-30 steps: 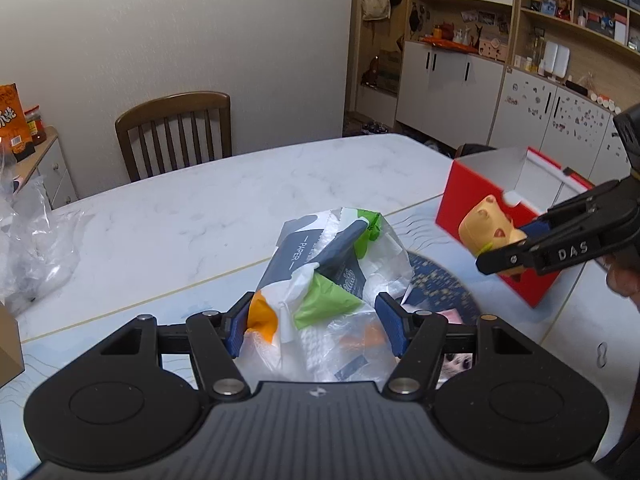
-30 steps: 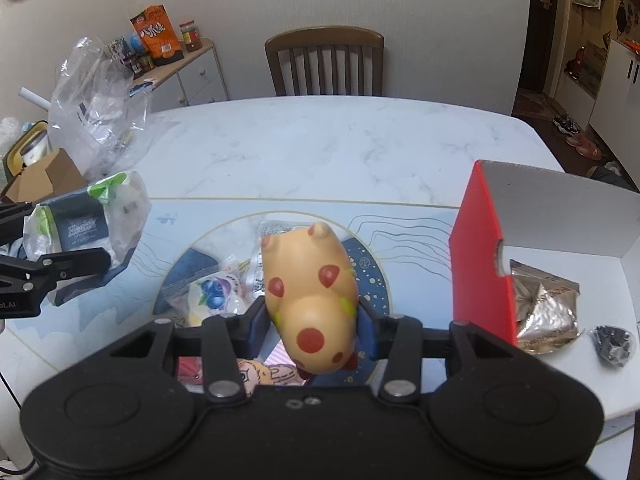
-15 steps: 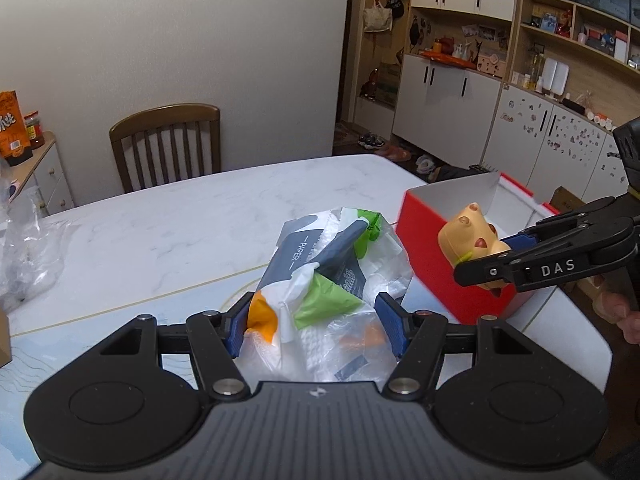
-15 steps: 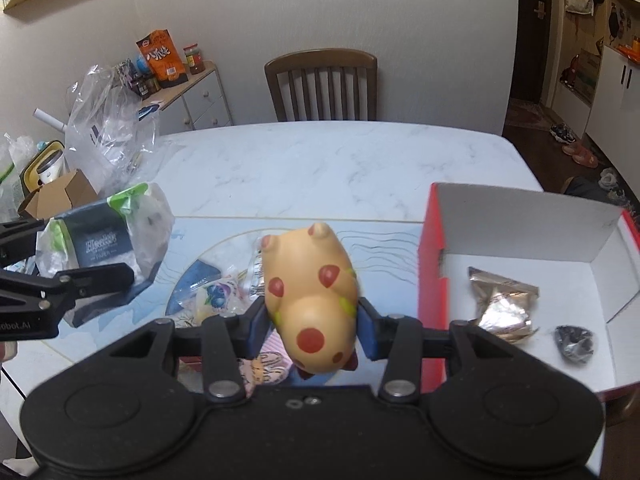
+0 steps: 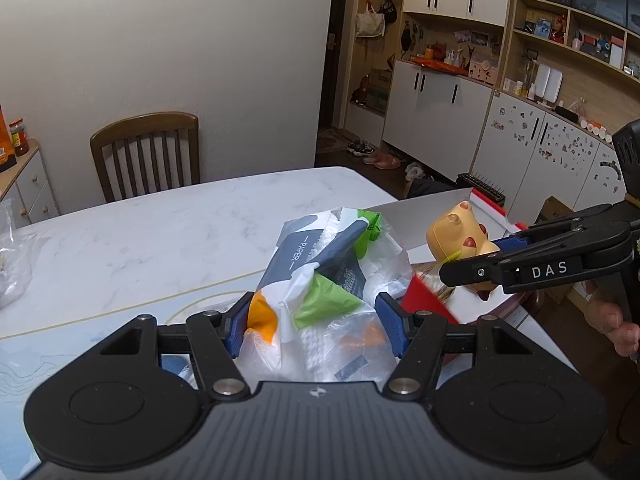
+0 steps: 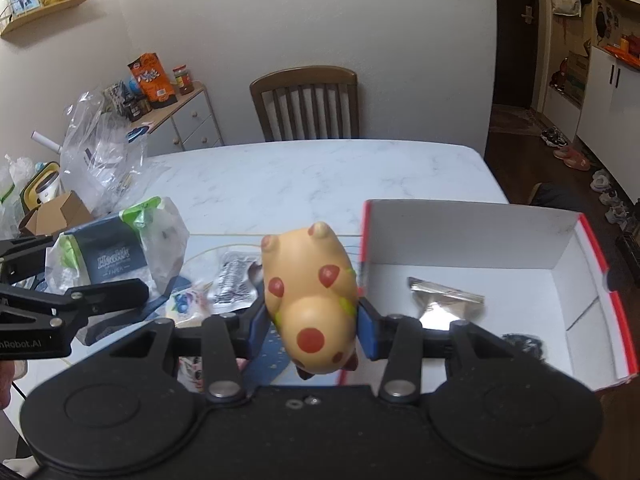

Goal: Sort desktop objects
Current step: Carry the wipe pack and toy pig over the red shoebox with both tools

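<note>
a spotted toy (image 6: 310,300) is pinched by the right tool (image 6: 310,322), a tissue pack (image 5: 320,280) by the left tool (image 5: 316,322); either could be dropped short of the red box (image 6: 592,248) at 3 o'clock.

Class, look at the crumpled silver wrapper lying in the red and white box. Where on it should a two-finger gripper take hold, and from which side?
Probably the wrapper is best gripped at its raised, creased edge, coming from above through the box's open top. It lies low on the floor with walls around it, so a sideways approach looks blocked.
</note>
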A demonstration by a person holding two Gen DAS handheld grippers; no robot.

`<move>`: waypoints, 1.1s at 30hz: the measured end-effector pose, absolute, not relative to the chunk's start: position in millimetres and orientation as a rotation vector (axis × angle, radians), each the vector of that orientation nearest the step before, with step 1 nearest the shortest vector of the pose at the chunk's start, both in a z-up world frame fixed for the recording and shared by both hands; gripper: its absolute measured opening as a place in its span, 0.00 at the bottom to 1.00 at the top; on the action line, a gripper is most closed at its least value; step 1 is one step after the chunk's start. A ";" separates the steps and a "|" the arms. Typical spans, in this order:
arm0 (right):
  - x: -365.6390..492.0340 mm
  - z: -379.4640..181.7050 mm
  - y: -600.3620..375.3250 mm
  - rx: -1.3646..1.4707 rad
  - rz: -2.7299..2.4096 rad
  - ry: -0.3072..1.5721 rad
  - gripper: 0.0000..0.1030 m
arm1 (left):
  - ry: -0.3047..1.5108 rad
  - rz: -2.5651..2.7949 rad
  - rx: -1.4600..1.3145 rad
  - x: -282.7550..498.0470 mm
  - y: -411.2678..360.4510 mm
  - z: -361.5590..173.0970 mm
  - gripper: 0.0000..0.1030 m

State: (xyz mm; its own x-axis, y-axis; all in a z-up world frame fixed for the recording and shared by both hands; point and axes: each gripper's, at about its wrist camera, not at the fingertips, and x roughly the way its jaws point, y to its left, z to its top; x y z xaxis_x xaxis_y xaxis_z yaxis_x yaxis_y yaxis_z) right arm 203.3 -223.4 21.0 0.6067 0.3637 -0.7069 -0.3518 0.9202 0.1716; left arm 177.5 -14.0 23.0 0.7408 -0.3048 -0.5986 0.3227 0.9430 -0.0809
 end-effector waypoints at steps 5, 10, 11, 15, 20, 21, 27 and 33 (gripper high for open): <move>206.9 22.8 -249.7 0.027 0.404 0.807 0.43 | 0.640 -0.348 0.028 181.5 -42.7 26.5 0.62; 209.3 22.7 -275.6 0.034 0.390 0.796 0.43 | 0.636 -0.365 0.037 188.5 -72.6 27.5 0.62; 209.9 22.2 -280.9 0.036 0.385 0.794 0.43 | 0.639 -0.370 0.039 190.2 -78.9 27.0 0.62; 214.3 19.4 -302.9 0.042 0.361 0.792 0.43 | 0.648 -0.389 0.055 201.5 -105.6 24.9 0.62; 222.1 15.3 -331.0 0.049 0.321 0.794 0.43 | 0.651 -0.412 0.084 215.8 -138.1 20.9 0.62; 223.7 13.9 -336.4 0.050 0.314 0.796 0.43 | 0.652 -0.418 0.089 218.4 -144.5 19.6 0.62; 239.7 2.6 -360.5 0.033 0.276 0.820 0.43 | 0.660 -0.438 0.140 236.1 -177.6 9.8 0.62; 263.8 -9.6 -374.5 0.006 0.249 0.840 0.43 | 0.693 -0.435 0.194 258.2 -202.4 -2.9 0.62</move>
